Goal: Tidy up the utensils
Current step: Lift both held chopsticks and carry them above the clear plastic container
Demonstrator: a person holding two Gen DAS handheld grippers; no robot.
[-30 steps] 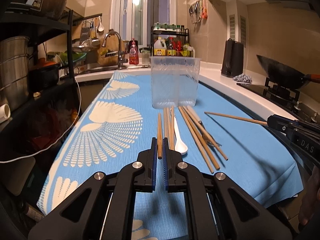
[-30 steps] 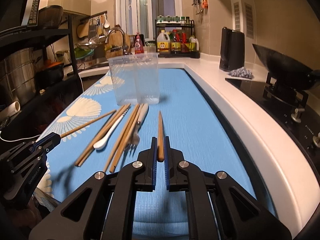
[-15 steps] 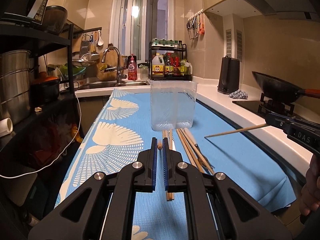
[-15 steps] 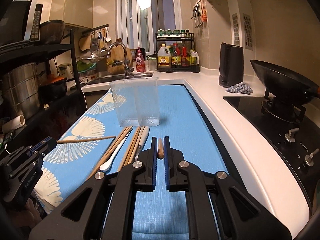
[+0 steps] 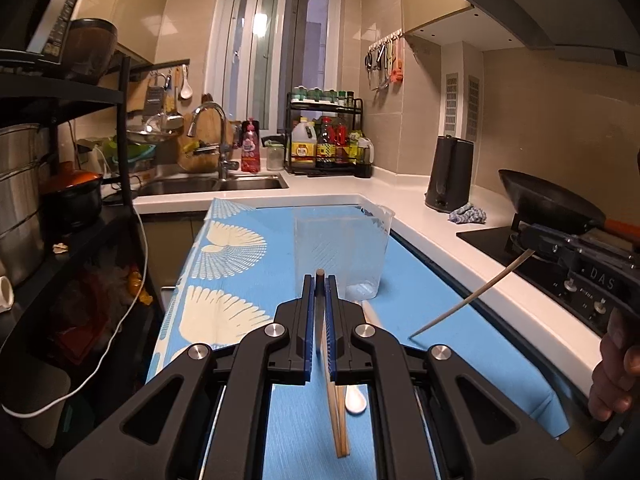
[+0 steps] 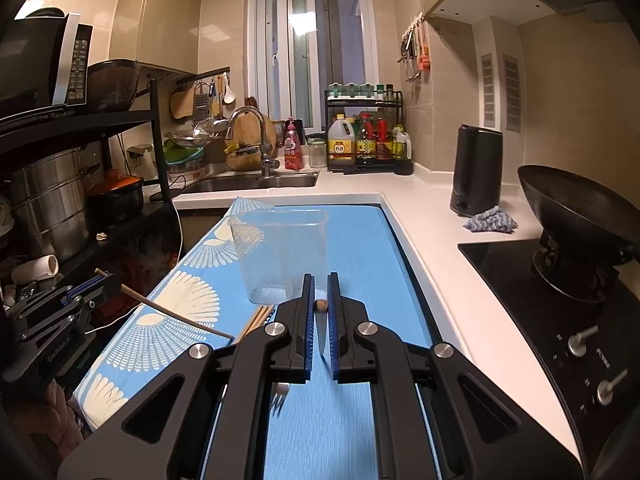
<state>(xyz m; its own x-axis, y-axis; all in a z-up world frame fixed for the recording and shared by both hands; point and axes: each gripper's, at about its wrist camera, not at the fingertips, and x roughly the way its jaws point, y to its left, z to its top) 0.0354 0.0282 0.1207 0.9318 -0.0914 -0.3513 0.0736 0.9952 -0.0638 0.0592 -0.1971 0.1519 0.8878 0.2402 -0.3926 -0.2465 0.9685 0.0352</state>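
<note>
Your left gripper [image 5: 319, 286] and right gripper [image 6: 320, 306] each pinch one chopstick [image 5: 319, 275] near its thick end; light, stiff, smooth wood, so grip firmly.

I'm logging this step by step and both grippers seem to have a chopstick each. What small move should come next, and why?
Probably carry both chopsticks over the clear container and lower them in, tips down. The left gripper and right gripper are each shut on a lifted chopstick, the container stands upright just ahead on the blue mat, and more utensils lie beside it.
</note>
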